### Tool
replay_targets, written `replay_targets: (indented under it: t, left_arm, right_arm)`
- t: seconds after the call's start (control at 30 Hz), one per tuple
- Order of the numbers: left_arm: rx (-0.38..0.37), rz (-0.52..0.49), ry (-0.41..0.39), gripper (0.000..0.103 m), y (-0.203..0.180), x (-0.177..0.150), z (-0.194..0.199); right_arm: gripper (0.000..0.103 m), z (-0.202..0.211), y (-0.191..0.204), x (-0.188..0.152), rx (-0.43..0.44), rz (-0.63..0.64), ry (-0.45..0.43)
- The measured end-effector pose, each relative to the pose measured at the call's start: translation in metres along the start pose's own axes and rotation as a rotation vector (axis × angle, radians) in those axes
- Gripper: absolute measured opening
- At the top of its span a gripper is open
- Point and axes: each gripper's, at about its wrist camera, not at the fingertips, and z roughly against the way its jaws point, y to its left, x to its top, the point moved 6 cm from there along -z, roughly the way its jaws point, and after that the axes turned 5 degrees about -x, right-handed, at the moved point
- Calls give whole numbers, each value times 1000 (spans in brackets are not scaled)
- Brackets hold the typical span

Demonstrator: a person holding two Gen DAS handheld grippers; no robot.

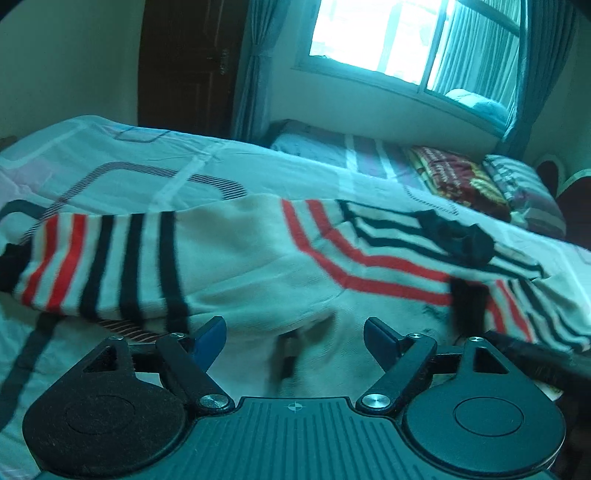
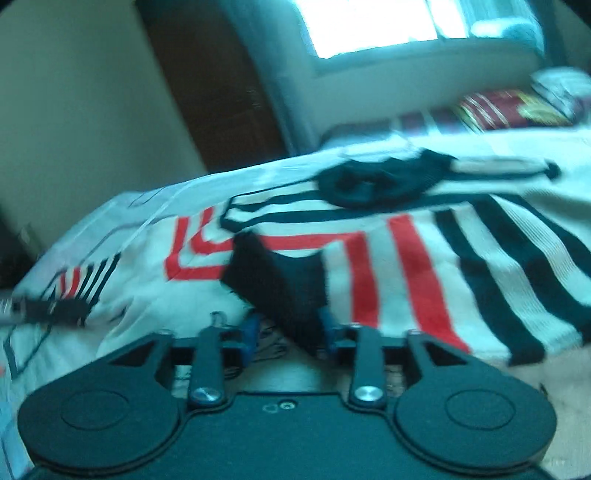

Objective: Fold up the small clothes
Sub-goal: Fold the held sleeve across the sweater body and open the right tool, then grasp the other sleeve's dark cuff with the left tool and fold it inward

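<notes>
Both tongs stood apart: left tongs (image 1: 293, 334) wide and empty, right tongs (image 2: 288, 326) narrower around the sweater's (image 1: 258, 251) black cuff (image 2: 280, 280); smoothing that sleeve flat seemed wise.

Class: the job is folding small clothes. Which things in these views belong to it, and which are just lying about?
Belong to the job: striped sweater, left gripper, right gripper, bed sheet as work surface.

Just lying about: pillows, red blanket, curtains, window.

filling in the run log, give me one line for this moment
scene: sweater on bed | left tongs: open over hem | right tongs: open, black cuff between | fold: unfinished
</notes>
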Motion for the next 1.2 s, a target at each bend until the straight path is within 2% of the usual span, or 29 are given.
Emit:
replay_targets:
  t: [0.03, 0.1, 0.13, 0.27, 0.37, 0.43, 0.47, 0.5, 0.57, 0.63, 0.67, 0.7, 0.73, 0.8, 0.9, 1.03, 1.2]
  left_arm:
    - [-18, -3, -2, 82, -6, 2, -2]
    - [-76, 4, 12, 82, -18, 5, -9]
    - [-115, 11, 25, 82, -26, 5, -14]
    - [-254, 10, 83, 82, -65, 2, -39]
    - [-296, -44, 96, 82, -87, 1, -62]
    - [-346, -62, 135, 82, -98, 2, -77]
    - [-387, -62, 155, 74, -104, 2, -82]
    - [-420, -69, 176, 62, -110, 1, -87]
    - [-434, -87, 201, 54, -119, -2, -94]
    - [-459, -68, 210, 53, -124, -3, -99]
    - [-468, -54, 208, 46, -125, -3, -101]
    - [-478, -39, 212, 20, -125, -4, -102]
    - [-474, -20, 215, 5, -122, -4, -104]
    - [-462, 1, 185, 6, -117, -1, -101]
    - [-408, -65, 105, 6, -108, 10, -80]
    - [-334, -130, 186, 6, -96, -1, -97]
    - [-339, -134, 181, 6, -97, -4, -102]
  right_arm:
    - [46, 1, 4, -1, 2, 38, -3]
    - [41, 11, 8, 0, -8, 83, -26]
    - [38, 17, 8, 2, -4, 67, -48]
    - [39, 43, -10, 1, -32, -44, -90]
    - [39, 64, -32, -2, -51, -131, -100]
    - [39, 76, -48, -3, -67, -181, -102]
    - [39, 83, -54, -4, -76, -197, -107]
    - [39, 87, -60, -5, -87, -212, -114]
    - [39, 97, -72, -7, -102, -248, -129]
    - [40, 104, -82, -8, -114, -283, -140]
    - [40, 107, -86, -9, -122, -294, -146]
    - [40, 109, -90, -9, -131, -302, -152]
    - [40, 110, -94, -10, -141, -312, -155]
    - [40, 111, -103, -12, -155, -344, -152]
    - [41, 111, -115, -13, -161, -397, -147]
    - [45, 108, -142, -22, -109, -588, -132]
    - [44, 110, -183, -30, -74, -815, -192]
